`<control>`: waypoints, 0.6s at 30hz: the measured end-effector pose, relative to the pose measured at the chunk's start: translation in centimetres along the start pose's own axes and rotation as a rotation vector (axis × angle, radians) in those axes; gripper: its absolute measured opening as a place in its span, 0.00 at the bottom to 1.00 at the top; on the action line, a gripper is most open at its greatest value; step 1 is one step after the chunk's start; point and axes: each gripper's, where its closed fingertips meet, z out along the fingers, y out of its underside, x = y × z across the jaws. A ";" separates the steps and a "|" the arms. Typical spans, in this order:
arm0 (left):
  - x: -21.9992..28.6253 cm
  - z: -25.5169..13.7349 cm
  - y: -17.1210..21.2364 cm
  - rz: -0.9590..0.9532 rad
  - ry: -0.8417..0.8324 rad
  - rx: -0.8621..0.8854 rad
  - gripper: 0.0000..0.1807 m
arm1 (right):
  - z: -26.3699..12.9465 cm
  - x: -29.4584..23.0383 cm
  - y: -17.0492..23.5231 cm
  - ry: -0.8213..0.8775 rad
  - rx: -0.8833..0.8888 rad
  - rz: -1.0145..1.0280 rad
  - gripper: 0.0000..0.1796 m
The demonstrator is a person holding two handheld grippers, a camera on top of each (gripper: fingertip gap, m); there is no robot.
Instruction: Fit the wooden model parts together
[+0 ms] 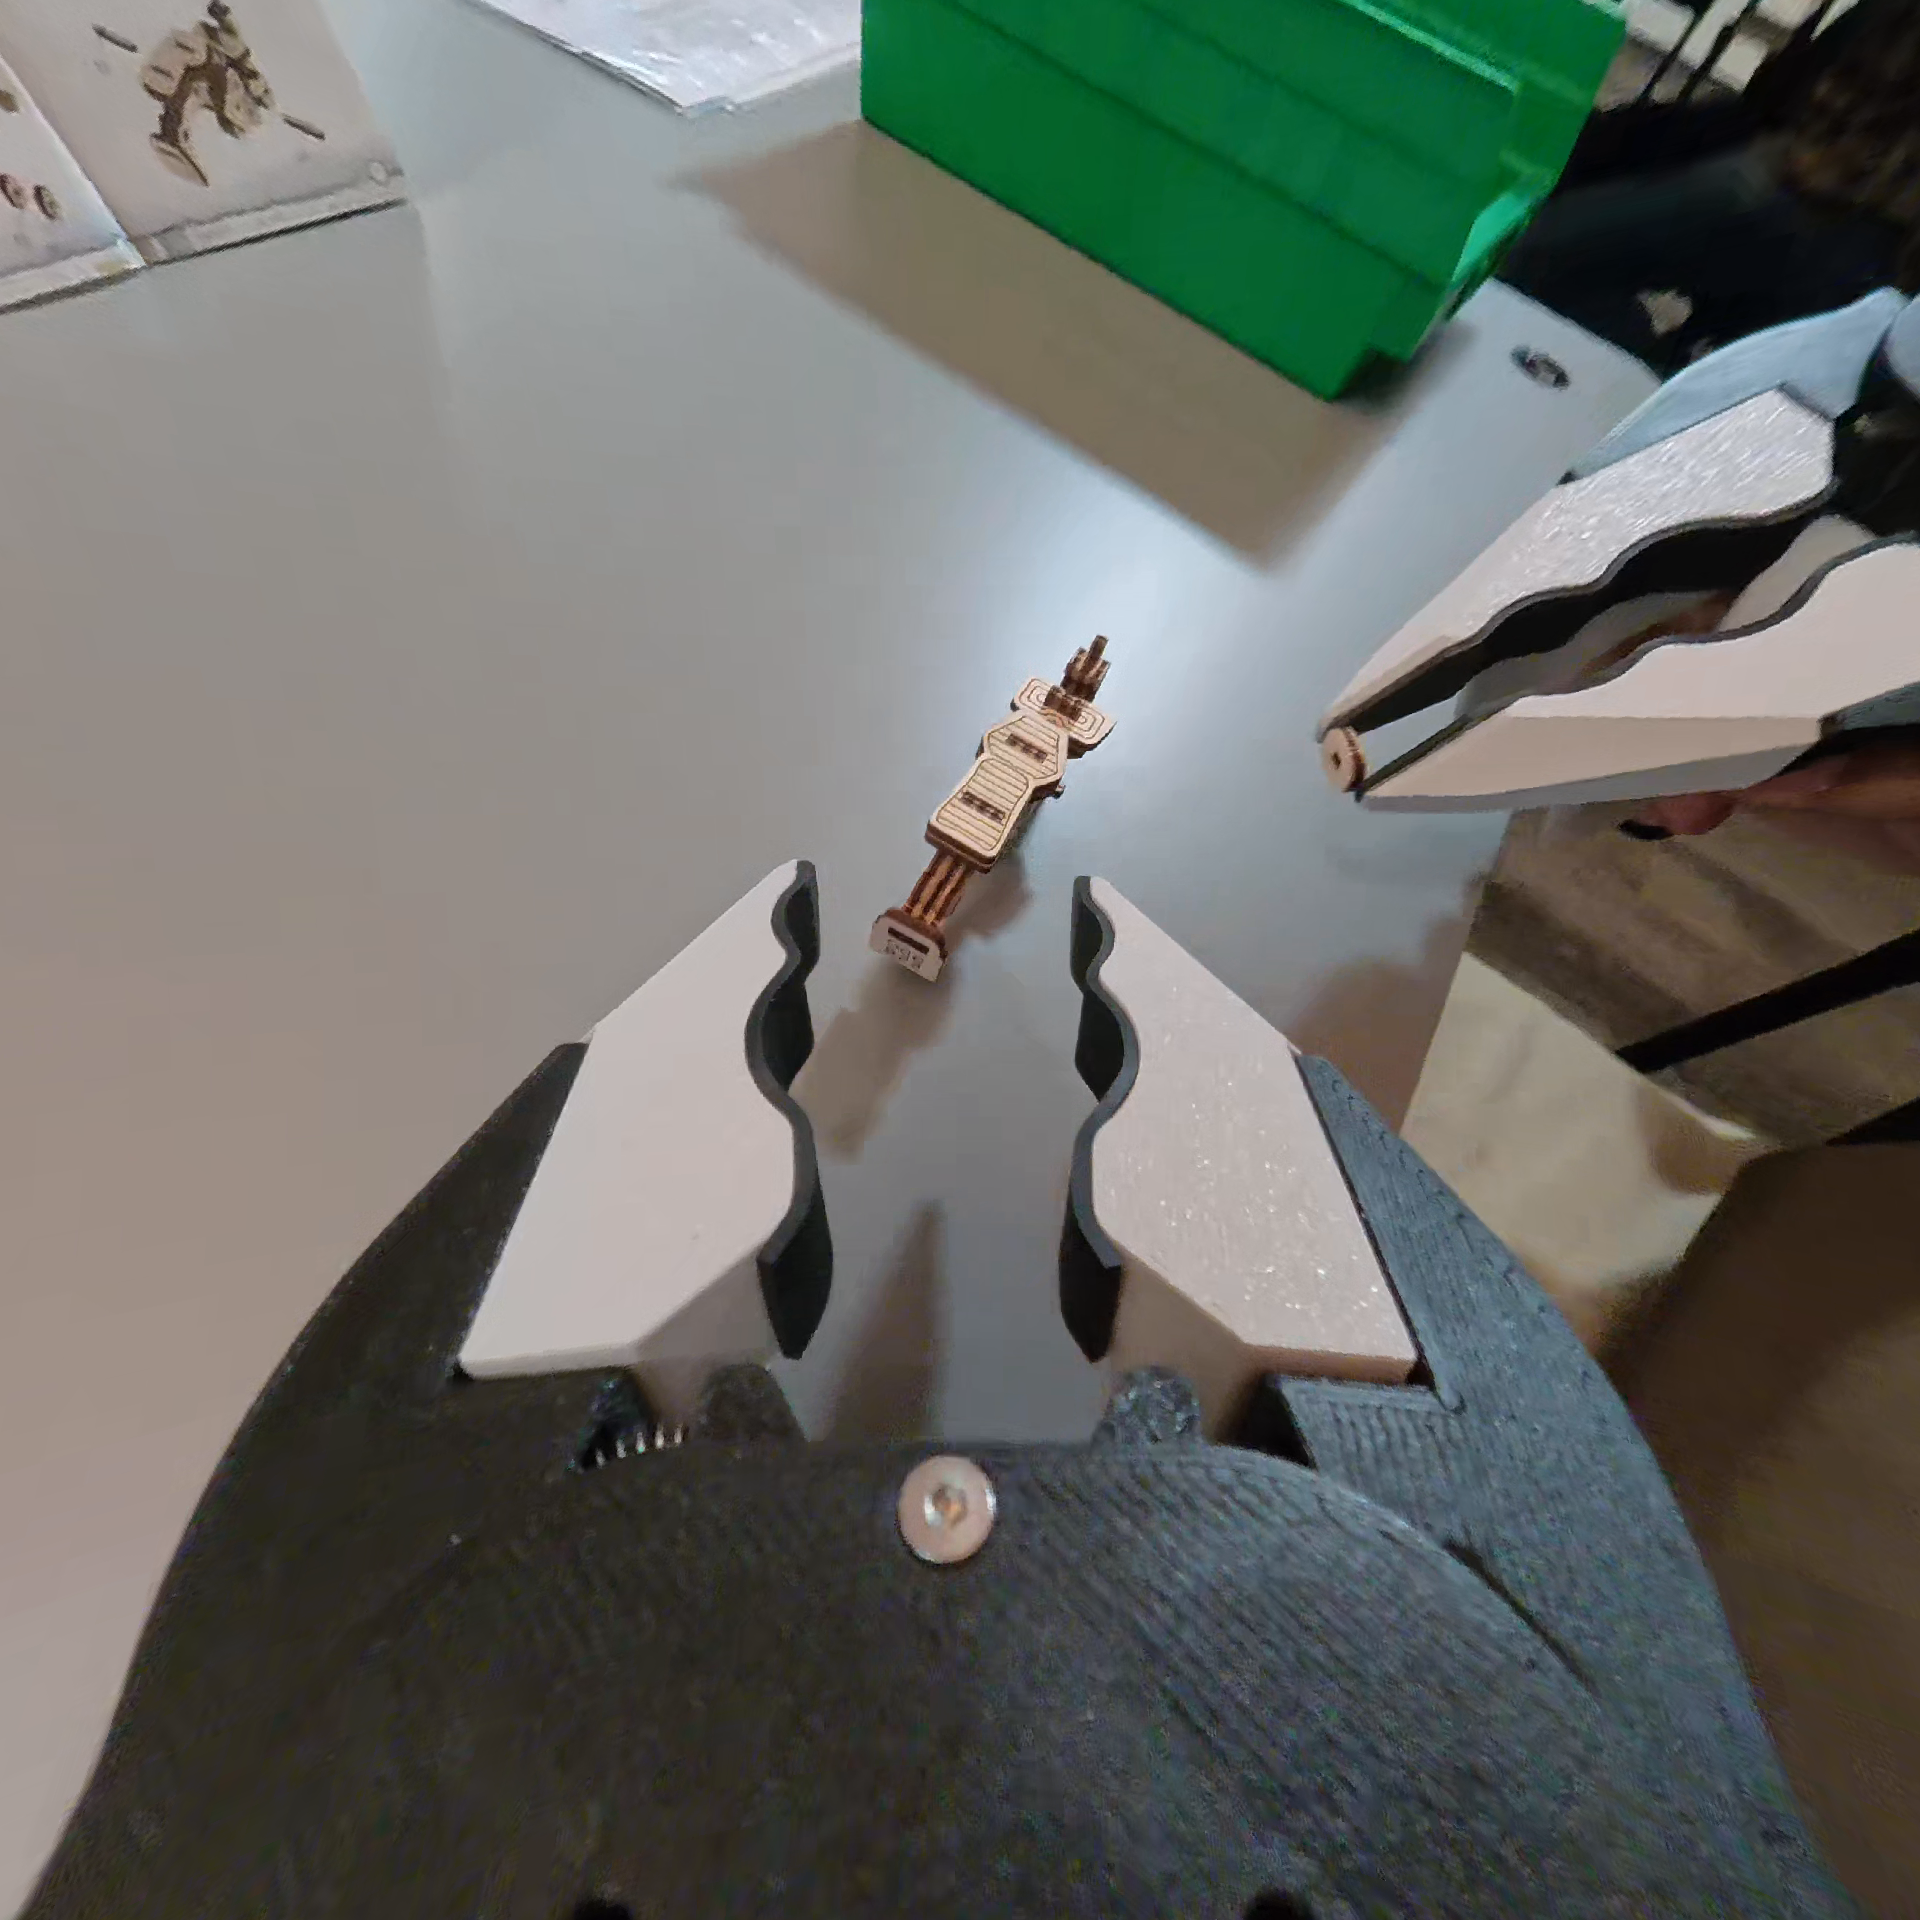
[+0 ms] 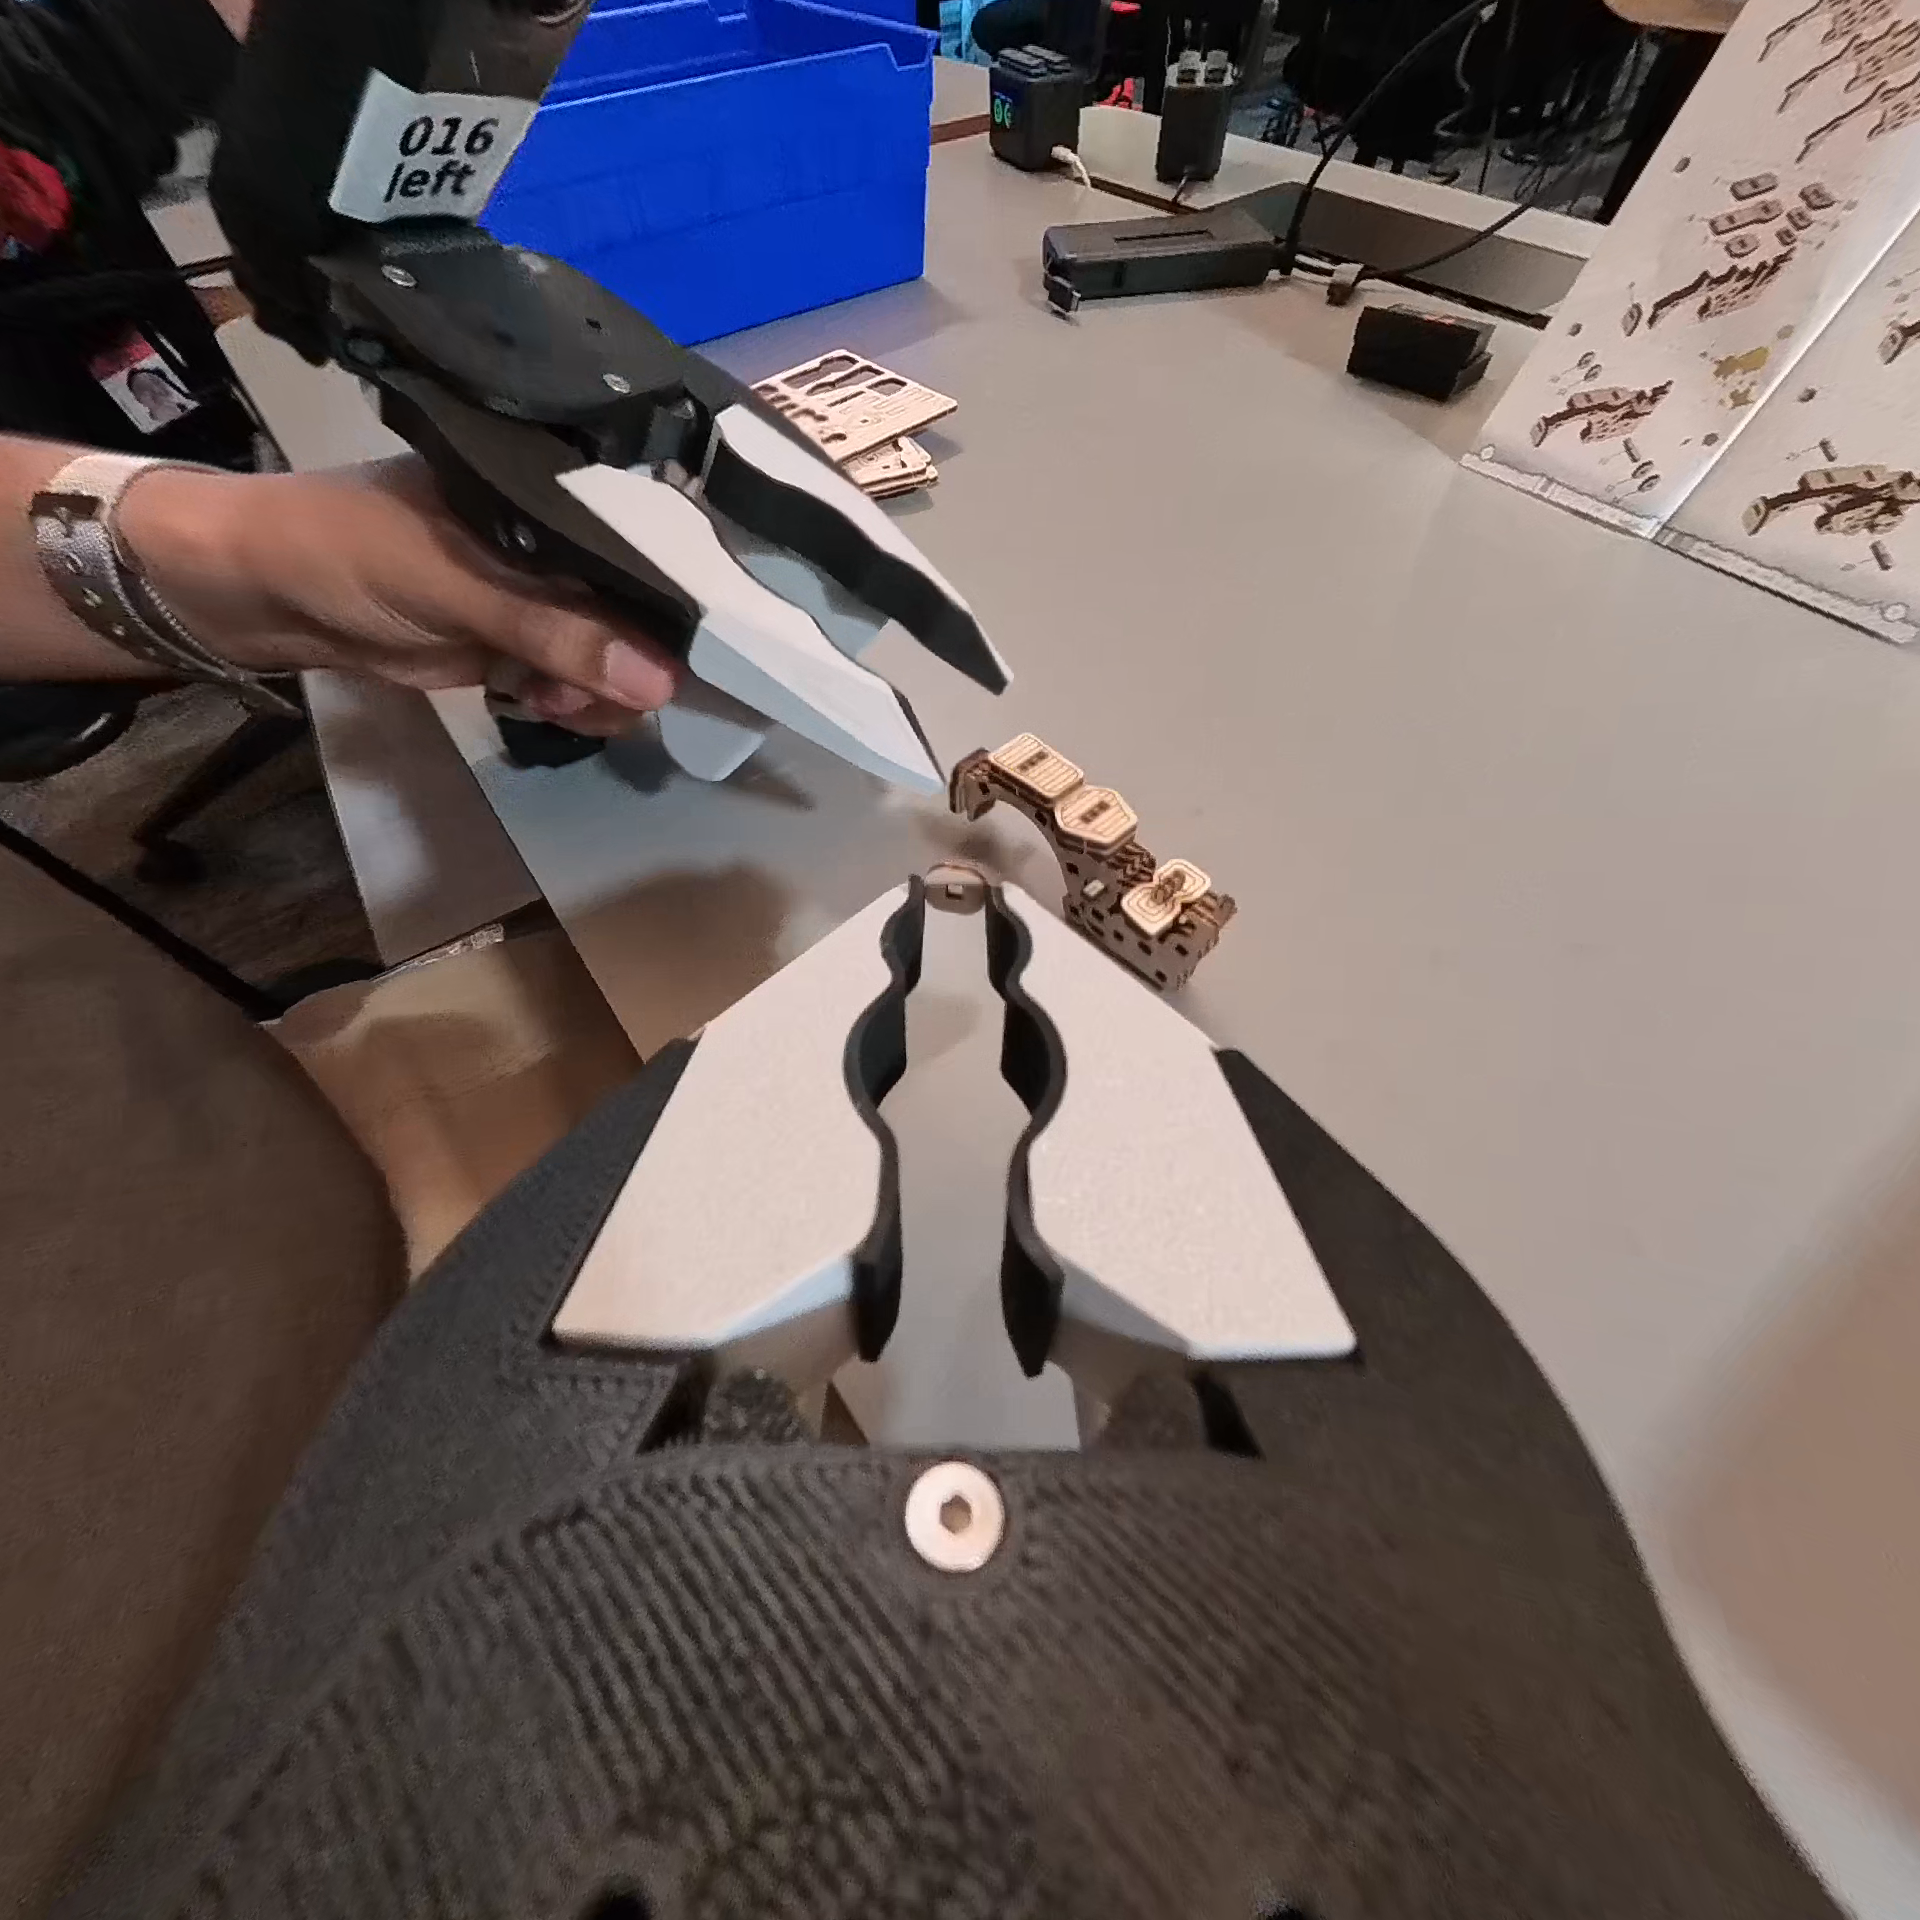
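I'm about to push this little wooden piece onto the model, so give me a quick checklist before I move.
1. Small wooden piece pinched at the right tongs' tips: ok.
2. Wooden model lying free on the grey table, nothing holding it: not ok.
3. Left tongs open, lined up on the model's near end: ok.
4. Right tongs apart from the model: ok.
5. Which slot takes the piece: cannot tell.

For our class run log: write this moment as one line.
left claw: open, empty | right claw: shut on small round wooden peg | long tan wooden model: lying on grey table
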 end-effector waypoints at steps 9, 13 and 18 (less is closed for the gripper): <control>0.0 2.1 1.5 0.077 0.001 -0.161 0.07 | -1.6 0.5 0.7 0.061 0.000 0.015 0.06; 0.4 2.3 1.9 0.094 0.023 -0.189 0.05 | -2.1 0.7 0.8 0.074 0.004 0.023 0.06; 1.0 2.4 1.9 0.196 -0.009 -0.186 0.04 | -2.1 0.8 0.9 0.072 0.003 0.028 0.06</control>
